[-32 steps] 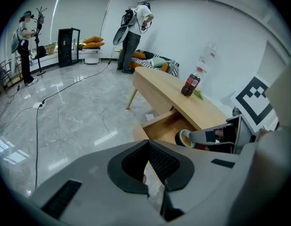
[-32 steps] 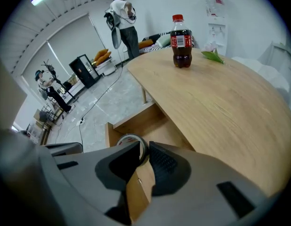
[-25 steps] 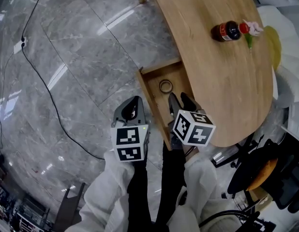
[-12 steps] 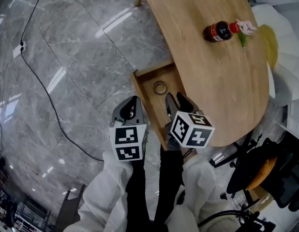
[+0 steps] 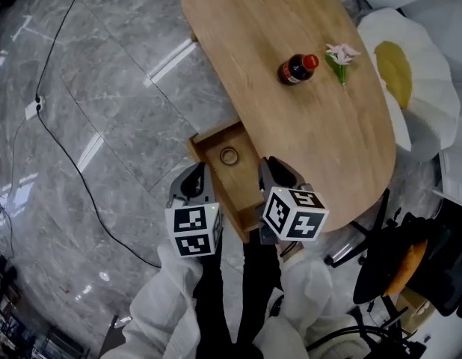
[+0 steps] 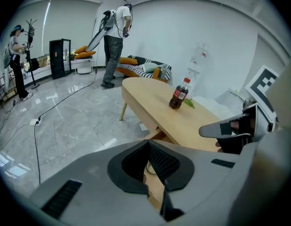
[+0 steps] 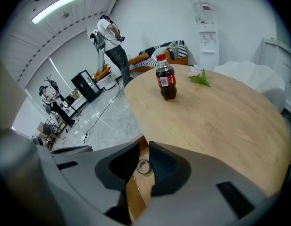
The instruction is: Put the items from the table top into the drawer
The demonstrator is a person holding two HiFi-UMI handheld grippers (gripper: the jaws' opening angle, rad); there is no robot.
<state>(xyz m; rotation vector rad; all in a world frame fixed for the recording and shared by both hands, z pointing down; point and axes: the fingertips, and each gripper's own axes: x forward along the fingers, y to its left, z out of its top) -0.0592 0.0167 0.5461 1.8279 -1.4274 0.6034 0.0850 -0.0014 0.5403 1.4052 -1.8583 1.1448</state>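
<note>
left gripper (image 5: 193, 176), right gripper (image 5: 277, 167): empty, slightly apart, right just closing | risk: knocking bottle (image 5: 297, 68) off surface (image 5: 321, 140) with sloppy reach

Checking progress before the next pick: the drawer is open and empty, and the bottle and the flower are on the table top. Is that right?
Not quite. The drawer is open but not empty: a small ring-shaped roll lies in it, as the head view shows. The bottle and the flower are on the table top.
</note>
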